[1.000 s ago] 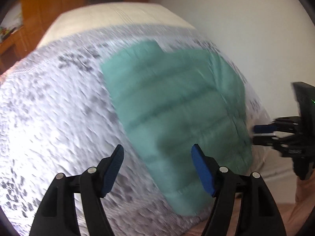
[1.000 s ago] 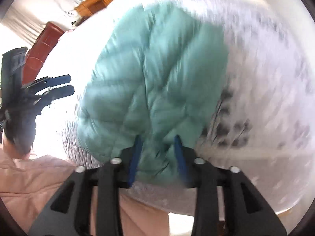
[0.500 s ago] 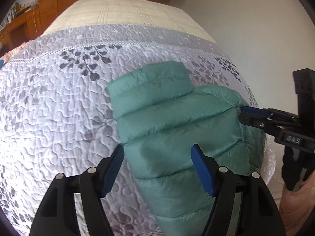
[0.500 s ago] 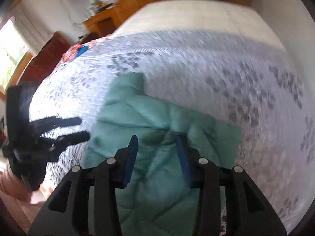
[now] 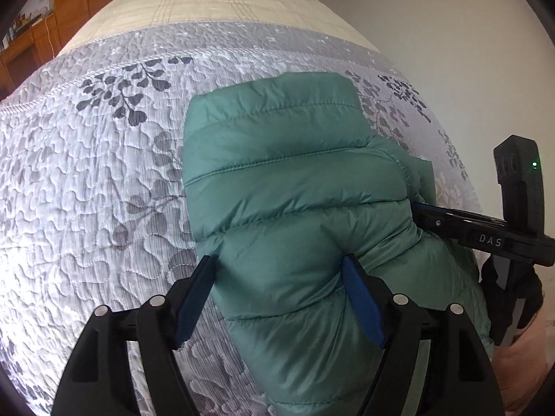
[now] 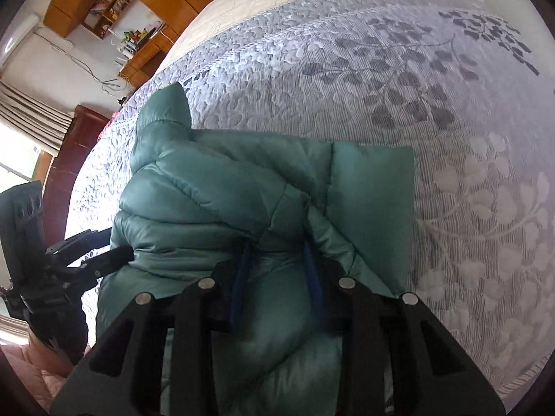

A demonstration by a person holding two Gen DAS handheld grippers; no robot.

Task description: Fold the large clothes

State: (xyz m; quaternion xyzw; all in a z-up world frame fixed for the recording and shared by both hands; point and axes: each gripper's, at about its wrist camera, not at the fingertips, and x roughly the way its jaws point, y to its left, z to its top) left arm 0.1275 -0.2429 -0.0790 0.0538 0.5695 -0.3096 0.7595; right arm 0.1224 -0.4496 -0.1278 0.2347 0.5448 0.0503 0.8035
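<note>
A green puffer jacket [image 5: 295, 208] lies partly folded on a grey leaf-patterned bedspread [image 5: 86, 173], close to the near edge of the bed and running lengthwise away from both cameras toward the bare mattress [image 5: 225, 3] beyond.

The left gripper [image 5: 277, 298] stands wide, its jaws having just opened a little further. The jacket's left edge sits between the blue pads [image 5: 364, 305], but they straddle the padding rather than press on it.

The right gripper [image 6: 277, 277] has been closing and now stands narrow, sunk into a bulge of the jacket on its right side. Fabric fills the gap between the jaws — they appear to pinch it, though the pads are half buried in folds. In the left view its fingers disappear into the jacket's right edge.

Both grippers face the same way along the jacket's long axis, one at each side of its near end. A flat flap [image 6: 374, 201] lies just beyond the right jaws, so the right hand looks the nearer to a firm hold for the coming fold.
</note>
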